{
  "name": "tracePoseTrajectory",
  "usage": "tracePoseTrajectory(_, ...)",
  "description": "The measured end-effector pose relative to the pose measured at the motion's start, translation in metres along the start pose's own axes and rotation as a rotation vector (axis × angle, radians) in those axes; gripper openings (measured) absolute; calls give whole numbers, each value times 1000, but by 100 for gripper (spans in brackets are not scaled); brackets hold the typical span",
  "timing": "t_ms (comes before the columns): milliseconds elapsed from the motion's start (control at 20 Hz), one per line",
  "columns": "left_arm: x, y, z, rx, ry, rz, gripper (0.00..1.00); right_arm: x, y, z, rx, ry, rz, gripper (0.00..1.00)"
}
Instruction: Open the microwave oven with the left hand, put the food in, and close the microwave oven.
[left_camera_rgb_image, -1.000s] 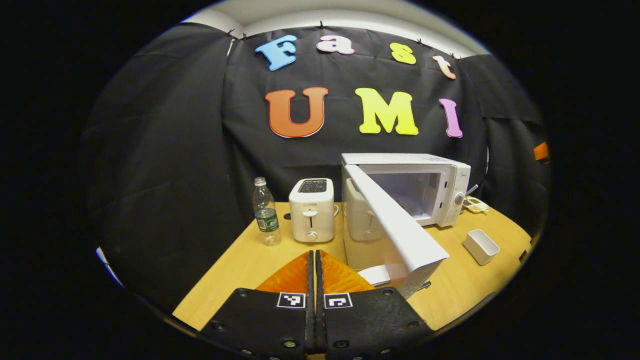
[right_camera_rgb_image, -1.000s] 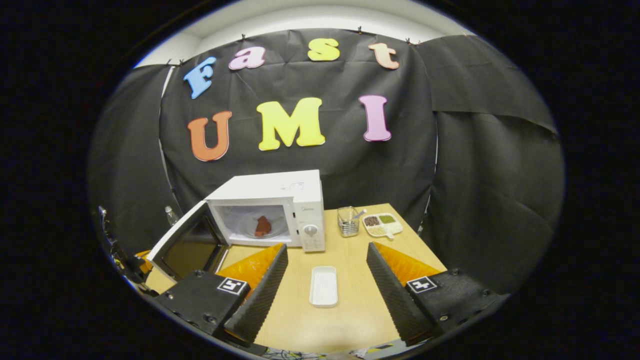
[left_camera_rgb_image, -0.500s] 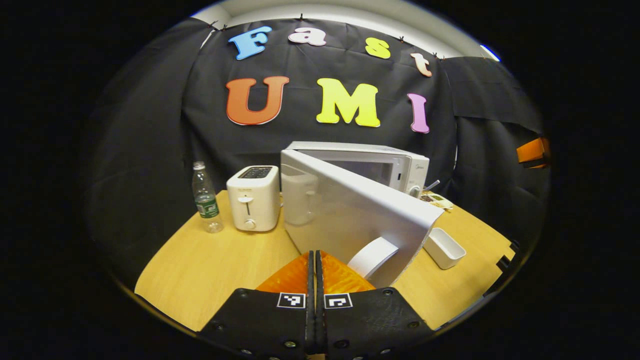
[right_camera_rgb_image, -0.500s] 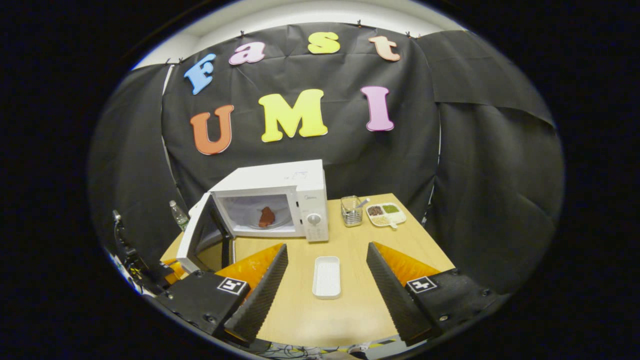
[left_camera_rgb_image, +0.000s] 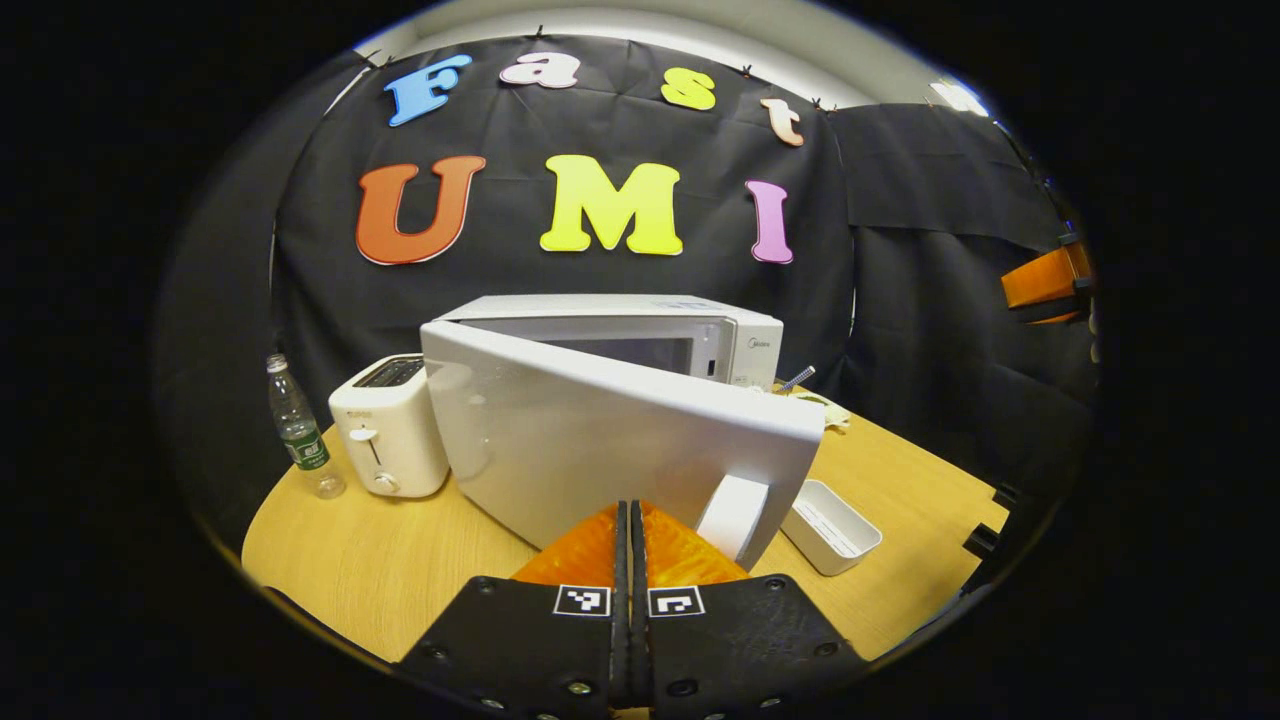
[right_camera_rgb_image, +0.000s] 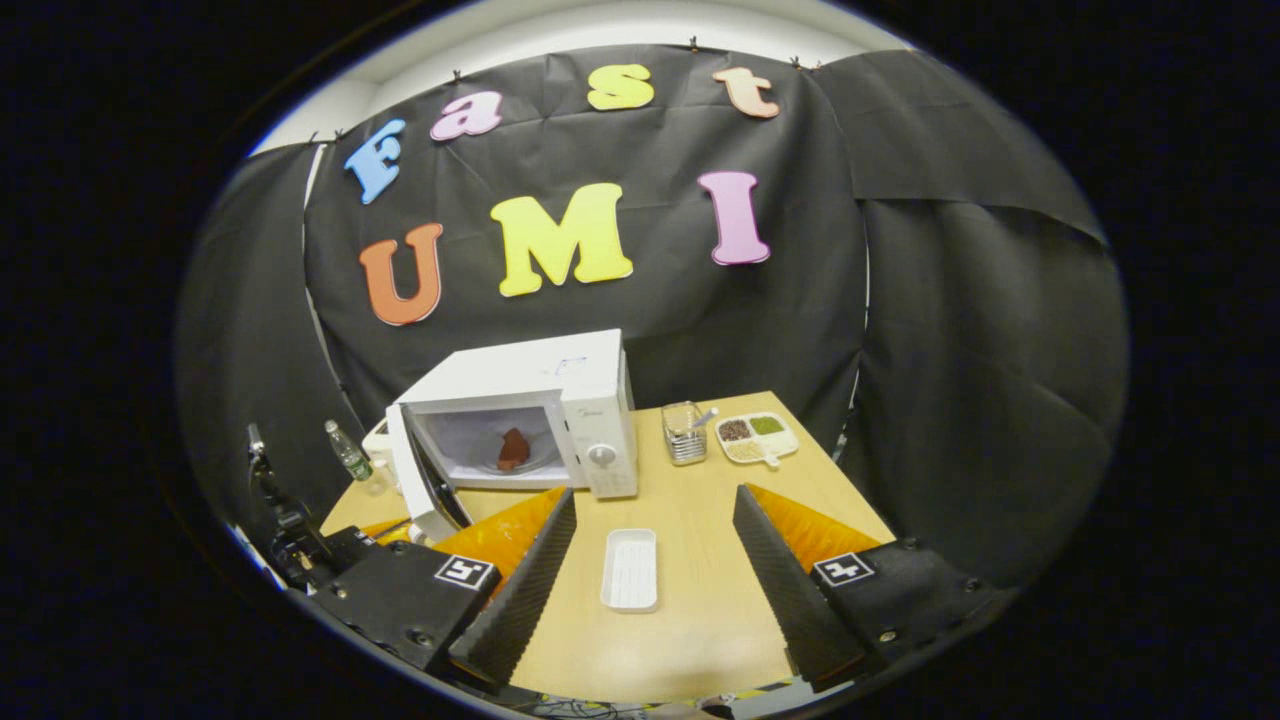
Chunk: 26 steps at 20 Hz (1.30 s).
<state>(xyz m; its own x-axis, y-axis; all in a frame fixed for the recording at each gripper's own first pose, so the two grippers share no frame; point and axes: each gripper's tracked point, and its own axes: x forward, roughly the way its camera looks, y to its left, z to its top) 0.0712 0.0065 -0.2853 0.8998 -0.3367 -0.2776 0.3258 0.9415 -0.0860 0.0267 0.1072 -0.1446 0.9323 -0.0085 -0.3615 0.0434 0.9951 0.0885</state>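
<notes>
The white microwave (left_camera_rgb_image: 640, 325) stands at the back of the wooden table (left_camera_rgb_image: 400, 560), its door (left_camera_rgb_image: 600, 445) half closed. My left gripper (left_camera_rgb_image: 632, 506) is shut with nothing between its fingers, and its tips rest against the door's outer face, just left of the handle (left_camera_rgb_image: 733, 515). In the right gripper view the microwave (right_camera_rgb_image: 560, 375) shows a brown piece of food (right_camera_rgb_image: 513, 448) on its turntable behind the ajar door (right_camera_rgb_image: 418, 478). My right gripper (right_camera_rgb_image: 654, 492) hangs open above the table, holding nothing, with a white tray (right_camera_rgb_image: 630, 570) lying between its fingers' lines.
A white toaster (left_camera_rgb_image: 388, 428) and a water bottle (left_camera_rgb_image: 298, 430) stand left of the microwave. The empty white tray (left_camera_rgb_image: 830, 512) lies to the right of the door. A wire utensil holder (right_camera_rgb_image: 684, 433) and a divided snack plate (right_camera_rgb_image: 757, 437) sit at the back right.
The microwave door has swung from wide open to about half closed, with my shut left gripper moving along behind it. The right gripper has stayed open and barely shifted.
</notes>
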Motion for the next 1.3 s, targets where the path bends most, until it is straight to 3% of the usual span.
tracePoseTrajectory(100,15,-11,5,-1,-1,-14,0,8,-6,1,5,11,-1,92)
tracePoseTrajectory(150,24,-16,7,-2,-2,-21,0,13,-8,2,9,17,2,100)
tracePoseTrajectory(200,32,-22,10,2,-3,-28,0,17,-11,5,13,19,1,92)
tracePoseTrajectory(300,49,-31,15,12,-6,-41,0,25,-16,13,19,17,1,92)
tracePoseTrajectory(350,58,-36,17,13,-5,-47,8,30,-20,16,19,16,-2,92)
tracePoseTrajectory(400,66,-39,19,11,-6,-53,0,34,-22,20,19,14,-2,92)
tracePoseTrajectory(450,75,-43,21,12,-8,-60,0,38,-24,24,20,11,-2,92)
tracePoseTrajectory(500,83,-47,23,13,-8,-64,0,41,-27,27,18,9,-5,100)
tracePoseTrajectory(550,91,-50,26,15,-9,-67,0,44,-30,28,17,10,-6,92)
tracePoseTrajectory(600,99,-53,28,19,-12,-70,0,47,-33,30,22,12,-6,100)
tracePoseTrajectory(650,107,-55,30,22,-15,-72,0,50,-34,31,27,13,-2,92)
tracePoseTrajectory(700,114,-57,33,23,-17,-72,0,52,-35,32,27,16,1,92)
tracePoseTrajectory(750,122,-57,35,22,-20,-70,0,55,-38,31,26,18,-4,92)
tracePoseTrajectory(800,131,-58,36,18,-17,-68,0,57,-41,32,29,18,-7,100)
tracePoseTrajectory(1000,161,-58,44,20,-17,-57,0,59,-50,31,32,18,-24,100)
tracePoseTrajectory(1050,169,-58,45,23,-17,-55,0,59,-51,30,33,23,-25,92)
tracePoseTrajectory(1100,175,-58,44,25,-13,-48,0,59,-52,30,37,24,-25,100)
tracePoseTrajectory(1300,188,-55,48,1,-12,-30,0,62,-61,31,44,30,-36,100)
